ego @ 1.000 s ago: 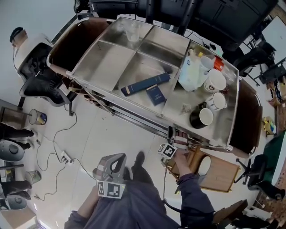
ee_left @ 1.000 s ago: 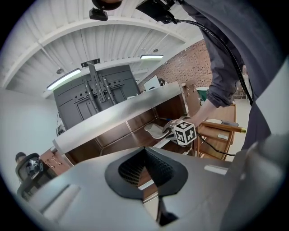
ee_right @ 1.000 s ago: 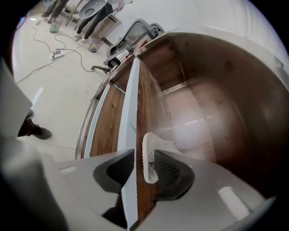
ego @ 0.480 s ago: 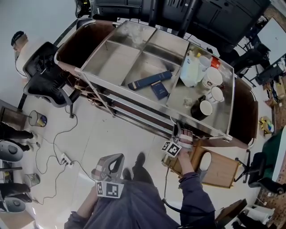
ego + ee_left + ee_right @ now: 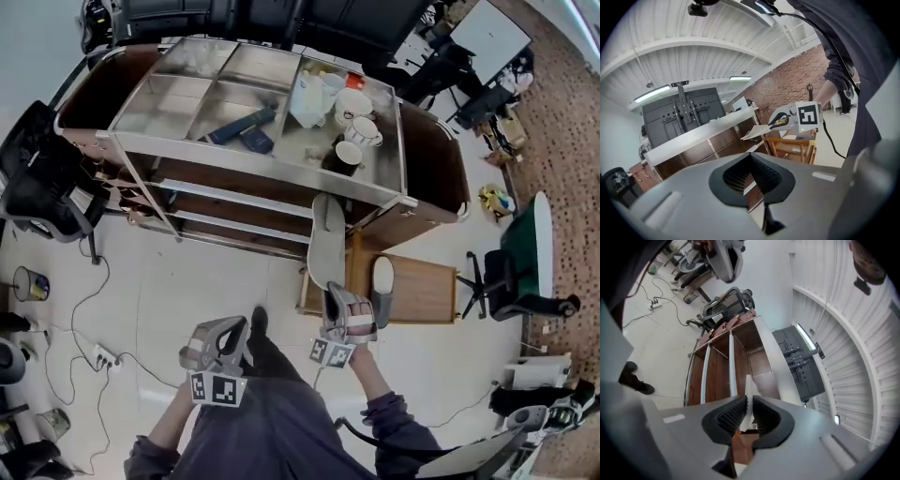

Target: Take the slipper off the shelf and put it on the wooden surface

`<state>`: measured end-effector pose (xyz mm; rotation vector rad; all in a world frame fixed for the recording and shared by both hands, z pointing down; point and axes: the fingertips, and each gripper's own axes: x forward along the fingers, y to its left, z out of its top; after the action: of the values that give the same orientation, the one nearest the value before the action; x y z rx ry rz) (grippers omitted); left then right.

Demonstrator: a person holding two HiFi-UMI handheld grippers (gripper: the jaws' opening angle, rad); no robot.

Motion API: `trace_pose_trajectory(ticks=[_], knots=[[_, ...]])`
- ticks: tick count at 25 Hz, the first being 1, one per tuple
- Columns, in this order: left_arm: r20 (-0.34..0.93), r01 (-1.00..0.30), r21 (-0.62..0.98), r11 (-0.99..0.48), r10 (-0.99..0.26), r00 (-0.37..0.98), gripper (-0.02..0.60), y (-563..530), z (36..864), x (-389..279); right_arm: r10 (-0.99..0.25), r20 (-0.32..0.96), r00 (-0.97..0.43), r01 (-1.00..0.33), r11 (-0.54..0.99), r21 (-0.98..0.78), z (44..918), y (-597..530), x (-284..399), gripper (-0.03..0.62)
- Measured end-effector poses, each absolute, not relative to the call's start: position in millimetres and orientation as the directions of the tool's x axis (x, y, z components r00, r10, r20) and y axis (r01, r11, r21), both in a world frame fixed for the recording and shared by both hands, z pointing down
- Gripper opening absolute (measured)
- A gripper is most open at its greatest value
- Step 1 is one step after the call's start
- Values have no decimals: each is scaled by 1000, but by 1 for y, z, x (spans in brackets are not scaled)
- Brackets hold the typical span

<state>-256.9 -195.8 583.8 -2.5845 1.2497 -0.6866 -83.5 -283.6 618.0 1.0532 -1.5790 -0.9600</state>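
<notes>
My right gripper (image 5: 339, 302) is shut on the heel end of a grey slipper (image 5: 326, 239), which sticks out from it toward the shelf cart (image 5: 246, 154), above the floor. In the right gripper view the slipper's thin pale edge (image 5: 748, 392) is pinched between the two ribbed pads of the right gripper (image 5: 749, 411). A second grey slipper (image 5: 382, 283) lies on the low wooden surface (image 5: 427, 292) to the right. My left gripper (image 5: 225, 334) hangs near my body, shut and empty (image 5: 751, 161). The left gripper view shows the held slipper (image 5: 757, 132) from the side.
The cart's steel top carries books (image 5: 234, 127), a jug and mugs (image 5: 349, 105); its lower shelves (image 5: 234, 202) are dark wood. Office chairs stand at the left (image 5: 33, 178) and right (image 5: 511, 272). A power strip and cable (image 5: 98, 356) lie on the floor at the left.
My right gripper has drawn back from the cart's lower shelf with the slipper now in its jaws. The head view has swung, so the cart sits higher. The left gripper stayed put.
</notes>
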Motion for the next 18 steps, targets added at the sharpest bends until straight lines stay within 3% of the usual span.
trace_pose_trajectory(ticks=[9,18], knots=[[293,-603,-344,-720,-692,660,17,-140,580,-152,-929,369,-4,-198,362,911,636,-155,39,49],[310,-594,-401,-698,-713,629,17,-116,576,-28,-893,445,68,-217,422,880,694,-121,223,49]])
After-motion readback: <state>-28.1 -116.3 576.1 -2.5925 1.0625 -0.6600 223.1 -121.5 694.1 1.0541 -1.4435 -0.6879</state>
